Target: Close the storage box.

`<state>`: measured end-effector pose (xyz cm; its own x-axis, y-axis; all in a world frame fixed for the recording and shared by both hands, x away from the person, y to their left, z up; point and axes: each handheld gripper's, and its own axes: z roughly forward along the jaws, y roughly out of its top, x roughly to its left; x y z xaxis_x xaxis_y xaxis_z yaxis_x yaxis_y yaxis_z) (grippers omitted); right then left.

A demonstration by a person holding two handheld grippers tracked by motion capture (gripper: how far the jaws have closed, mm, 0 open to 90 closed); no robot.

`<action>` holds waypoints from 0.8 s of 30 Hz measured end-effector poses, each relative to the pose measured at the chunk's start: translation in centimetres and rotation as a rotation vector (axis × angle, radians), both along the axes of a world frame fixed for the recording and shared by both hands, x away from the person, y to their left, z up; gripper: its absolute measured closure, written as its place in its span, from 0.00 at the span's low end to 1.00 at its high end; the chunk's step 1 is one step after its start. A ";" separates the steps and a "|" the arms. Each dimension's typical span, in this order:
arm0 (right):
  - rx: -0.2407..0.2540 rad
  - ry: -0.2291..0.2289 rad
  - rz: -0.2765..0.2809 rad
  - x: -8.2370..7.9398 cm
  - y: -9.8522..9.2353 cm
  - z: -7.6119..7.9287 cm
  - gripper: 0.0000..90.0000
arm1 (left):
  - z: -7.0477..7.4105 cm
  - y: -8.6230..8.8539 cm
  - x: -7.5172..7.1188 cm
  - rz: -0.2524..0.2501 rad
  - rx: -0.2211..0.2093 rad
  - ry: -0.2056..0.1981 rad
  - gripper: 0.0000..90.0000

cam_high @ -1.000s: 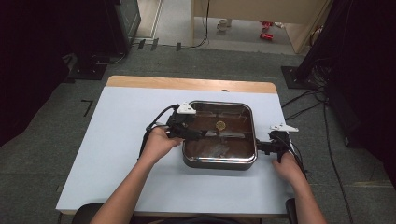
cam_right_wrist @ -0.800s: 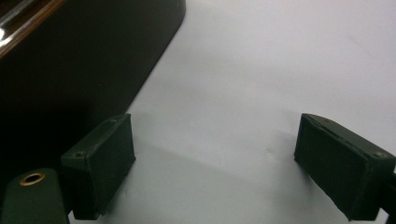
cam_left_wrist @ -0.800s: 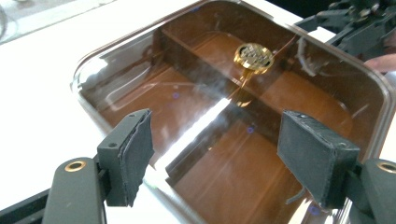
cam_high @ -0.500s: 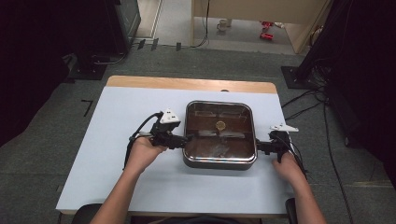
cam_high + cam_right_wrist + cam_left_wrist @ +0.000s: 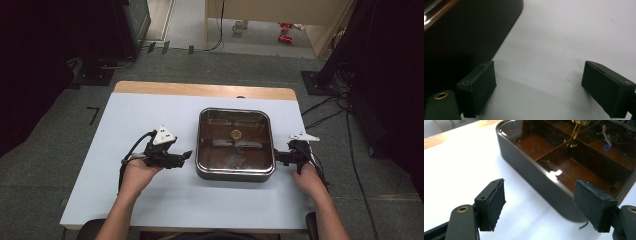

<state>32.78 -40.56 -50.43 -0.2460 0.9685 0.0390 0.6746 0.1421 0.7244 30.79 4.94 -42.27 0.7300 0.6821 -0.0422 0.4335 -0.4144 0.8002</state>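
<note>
A dark square box [image 5: 235, 172] with rounded corners sits at the middle of the white table [image 5: 150, 115]. Its top looks glossy and see-through, with a gold knob [image 5: 236, 133] at the centre and brown compartments beneath [image 5: 544, 147]. My left gripper [image 5: 187, 154] lies level just left of the box, pointing at its left wall without touching it. Its jaws stand open with bare table between them [image 5: 541, 187]. My right gripper [image 5: 276, 157] rests at the box's right wall, also open [image 5: 539, 65], with nothing between its pads. The dark box wall [image 5: 461, 30] is beside its left jaw.
A wooden strip [image 5: 200, 90] runs along the table's far edge. Cables [image 5: 330, 107] trail over the grey floor to the right, and dark equipment [image 5: 115, 30] stands beyond the table. White table surface extends left of and in front of the box.
My left gripper has drawn back leftward, from over the box's left part to the table beside it. The right gripper and the box have stayed put.
</note>
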 end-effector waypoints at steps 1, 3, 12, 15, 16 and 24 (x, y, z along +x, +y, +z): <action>0.000 0.000 0.000 0.0 0.0 0.0 0.13 | -0.3 0.3 -0.2 0.004 0.004 -0.004 0.28; 0.000 0.000 0.000 0.0 0.0 0.0 0.13 | -0.7 0.6 -0.4 0.007 0.015 -0.012 0.28; 0.000 0.000 0.000 0.0 0.0 0.0 0.13 | -2.9 1.9 -1.1 0.056 0.023 -0.015 0.26; 0.001 0.000 -0.001 0.0 0.0 0.0 0.13 | -3.6 2.1 -1.3 0.063 0.027 0.004 0.26; 0.000 0.000 0.000 0.0 0.0 0.0 0.13 | -3.9 2.2 -1.4 0.070 0.028 0.012 0.26; 0.001 0.000 0.000 0.0 0.0 0.0 0.13 | -6.2 1.7 -1.1 0.082 0.059 0.048 0.25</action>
